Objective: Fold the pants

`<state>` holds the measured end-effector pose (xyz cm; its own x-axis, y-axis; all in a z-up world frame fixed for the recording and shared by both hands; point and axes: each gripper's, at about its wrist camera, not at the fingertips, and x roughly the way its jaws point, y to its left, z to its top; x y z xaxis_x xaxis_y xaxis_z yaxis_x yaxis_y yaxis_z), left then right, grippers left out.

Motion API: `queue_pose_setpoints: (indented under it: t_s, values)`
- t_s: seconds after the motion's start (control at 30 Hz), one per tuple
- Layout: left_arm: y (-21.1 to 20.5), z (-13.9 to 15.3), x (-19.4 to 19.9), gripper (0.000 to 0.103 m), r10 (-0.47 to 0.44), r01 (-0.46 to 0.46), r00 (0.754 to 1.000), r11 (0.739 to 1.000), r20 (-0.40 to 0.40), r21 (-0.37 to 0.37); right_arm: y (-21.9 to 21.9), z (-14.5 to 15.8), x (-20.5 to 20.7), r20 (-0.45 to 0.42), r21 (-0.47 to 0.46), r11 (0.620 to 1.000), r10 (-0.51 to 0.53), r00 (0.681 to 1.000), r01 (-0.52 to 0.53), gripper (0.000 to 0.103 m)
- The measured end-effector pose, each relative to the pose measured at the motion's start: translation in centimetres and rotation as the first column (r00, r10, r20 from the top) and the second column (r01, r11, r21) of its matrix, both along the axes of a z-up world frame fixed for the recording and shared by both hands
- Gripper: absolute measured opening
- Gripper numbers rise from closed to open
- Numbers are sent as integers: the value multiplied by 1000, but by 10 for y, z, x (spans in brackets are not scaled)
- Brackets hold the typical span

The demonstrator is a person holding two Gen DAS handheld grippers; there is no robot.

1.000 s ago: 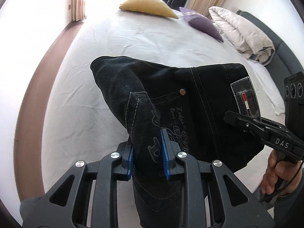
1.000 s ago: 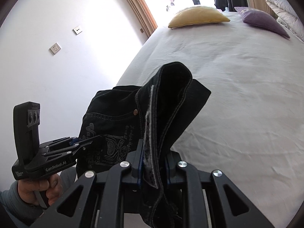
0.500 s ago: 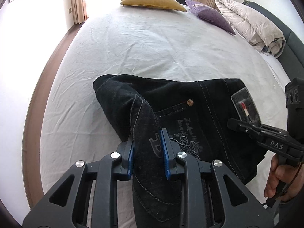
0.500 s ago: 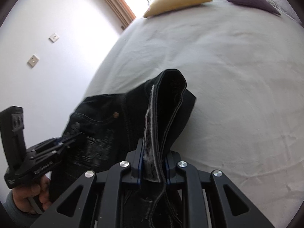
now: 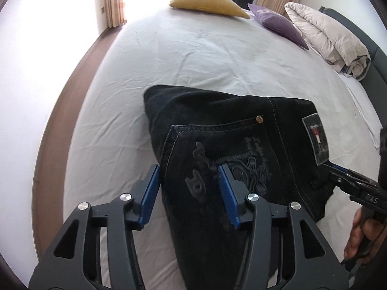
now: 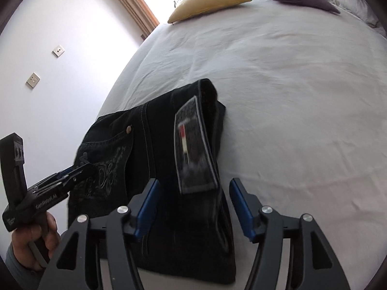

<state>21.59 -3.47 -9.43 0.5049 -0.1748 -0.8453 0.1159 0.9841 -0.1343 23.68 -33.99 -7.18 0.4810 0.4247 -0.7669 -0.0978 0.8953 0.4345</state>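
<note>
Black denim pants (image 5: 232,145) are laid folded on the bed (image 5: 193,55), directly ahead between both released fingers of left hand-held gripper (image 5: 188,188) and right hand-held gripper (image 6: 193,200); long axis runs forward.

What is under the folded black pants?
The black pants lie on the white bedsheet, which shows all around them. Whatever sits directly beneath or between the folded layers is covered.
</note>
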Motion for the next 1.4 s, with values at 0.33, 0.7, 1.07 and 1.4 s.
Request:
queue_pose_setpoints:
  t_s: [0.33,0.7,1.07,1.4]
  values:
    - [7,74,-84,80,32,-64,962,992,273,108,-9,71,-76,214,-14,993,-111,971,117,73]
    - [4,157,-181,103,-21,-49,877,990,480,134,21,173,-168,617,-75,973,-128,777,219,103]
    - [25,170,-211,102,94,-128,928,989,361,72,46,205,-203,623,-127,975,-66,779,184,103]
    - [26,146,-212,102,111,-136,961,987,255,83,62,182,-204,503,-180,967,-68,862,181,103]
